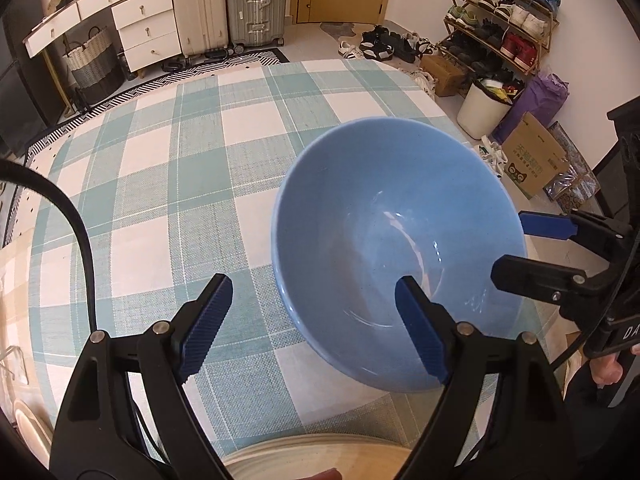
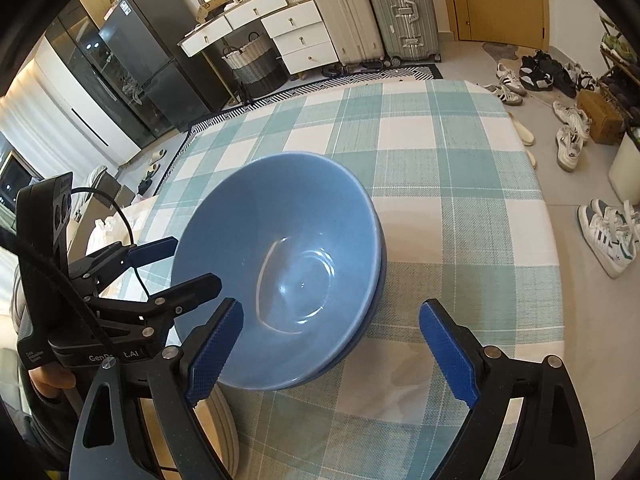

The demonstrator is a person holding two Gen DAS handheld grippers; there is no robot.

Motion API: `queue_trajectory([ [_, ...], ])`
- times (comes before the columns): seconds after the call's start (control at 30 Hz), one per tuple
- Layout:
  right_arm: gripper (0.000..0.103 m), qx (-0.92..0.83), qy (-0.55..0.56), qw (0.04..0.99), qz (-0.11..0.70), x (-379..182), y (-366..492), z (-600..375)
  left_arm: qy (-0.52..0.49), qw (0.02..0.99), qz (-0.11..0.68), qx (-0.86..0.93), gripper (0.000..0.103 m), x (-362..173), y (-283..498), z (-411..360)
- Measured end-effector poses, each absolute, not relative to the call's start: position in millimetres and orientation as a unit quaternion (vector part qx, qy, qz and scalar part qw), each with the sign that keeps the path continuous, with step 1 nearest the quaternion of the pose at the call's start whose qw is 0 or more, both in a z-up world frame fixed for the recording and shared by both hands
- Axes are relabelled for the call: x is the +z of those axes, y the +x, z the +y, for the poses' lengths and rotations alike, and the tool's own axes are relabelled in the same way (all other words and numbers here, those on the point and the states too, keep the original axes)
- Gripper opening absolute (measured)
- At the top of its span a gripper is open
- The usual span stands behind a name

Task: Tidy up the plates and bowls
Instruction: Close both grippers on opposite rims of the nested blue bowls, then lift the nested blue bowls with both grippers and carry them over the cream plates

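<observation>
**mika:** Bowls, two of them I think. The glossy sky-blue ceramic bowl [image 2: 280,264] sits nested in a second blue bowl [image 2: 376,292], of which only a rim peeks out on the right side in the right wrist view. The stack stands upright on the teal-and-white checked tablecloth [image 2: 440,168], toward the near side of the table.

**jonas:** Yep. And neither tool has hold of it. The left gripper [image 1: 314,328] is spread wide, its right blue pad hanging over the near rim of the bowl and its left pad over bare cloth. Can't tell if that pad touches the ceramic.

**mika:** Same for the right gripper [image 2: 332,348], wide apart with nothing pinched. Its left pad overlaps the bowl's near edge, the other one is off to the side over the cloth.

**jonas:** The two tools flank the bowl, one on each side. Just below them at the near table edge there's a cream-coloured ribbed plate [image 1: 320,460], apart from the blue stack.

**mika:** Farther out: two grey hard-shell suitcases [image 2: 372,8], a white drawer unit [image 2: 280,28], shoes [image 2: 572,136] on the floor.
</observation>
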State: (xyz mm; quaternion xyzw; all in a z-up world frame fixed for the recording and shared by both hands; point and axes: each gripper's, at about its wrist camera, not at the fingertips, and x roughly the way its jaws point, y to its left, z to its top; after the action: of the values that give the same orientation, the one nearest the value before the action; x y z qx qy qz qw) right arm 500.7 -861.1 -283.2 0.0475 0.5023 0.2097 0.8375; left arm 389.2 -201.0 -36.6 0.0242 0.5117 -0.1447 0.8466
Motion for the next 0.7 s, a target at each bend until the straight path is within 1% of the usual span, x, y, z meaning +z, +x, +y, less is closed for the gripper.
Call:
queue_trajectory([
  [0.23, 0.091, 0.215, 0.049, 0.832, 0.509, -296.7, 507.3, -856.9, 0.024, 0.840, 0.520, -0.152, 0.081, -52.2, 396.5, -207.0],
  [0.27, 0.091, 0.216, 0.050, 0.831, 0.510, -298.0, 507.9, -856.4, 0.026, 0.840, 0.520, -0.152, 0.080, -54.1, 397.3, -207.6],
  [0.3, 0.091, 0.217, 0.050, 0.830, 0.511, -299.1, 508.5, -856.0, 0.028, 0.839, 0.521, -0.153, 0.077, -56.1, 398.2, -208.2],
  [0.37, 0.091, 0.218, 0.049, 0.829, 0.512, -301.8, 510.6, -854.7, 0.025, 0.836, 0.525, -0.156, 0.076, -59.9, 399.8, -208.3],
  [0.47, 0.084, 0.221, 0.046, 0.828, 0.514, -304.7, 512.9, -852.2, 0.024, 0.833, 0.529, -0.158, 0.070, -65.3, 403.3, -209.7],
  [0.57, 0.075, 0.221, 0.039, 0.827, 0.516, -307.6, 513.6, -848.9, 0.025, 0.830, 0.532, -0.164, 0.058, -70.2, 405.8, -211.9],
  [0.6, 0.070, 0.220, 0.036, 0.827, 0.516, -308.5, 514.0, -848.1, 0.026, 0.829, 0.534, -0.167, 0.052, -72.1, 407.6, -213.1],
  [0.63, 0.067, 0.217, 0.031, 0.827, 0.518, -310.1, 514.6, -846.7, 0.025, 0.827, 0.536, -0.167, 0.046, -73.9, 408.2, -212.6],
  [0.67, 0.066, 0.216, 0.028, 0.827, 0.518, -311.3, 515.1, -846.0, 0.023, 0.825, 0.538, -0.169, 0.043, -76.0, 408.9, -212.1],
  [0.7, 0.059, 0.216, 0.026, 0.826, 0.520, -312.8, 515.8, -845.4, 0.021, 0.823, 0.541, -0.171, 0.039, -77.9, 409.9, -212.0],
])
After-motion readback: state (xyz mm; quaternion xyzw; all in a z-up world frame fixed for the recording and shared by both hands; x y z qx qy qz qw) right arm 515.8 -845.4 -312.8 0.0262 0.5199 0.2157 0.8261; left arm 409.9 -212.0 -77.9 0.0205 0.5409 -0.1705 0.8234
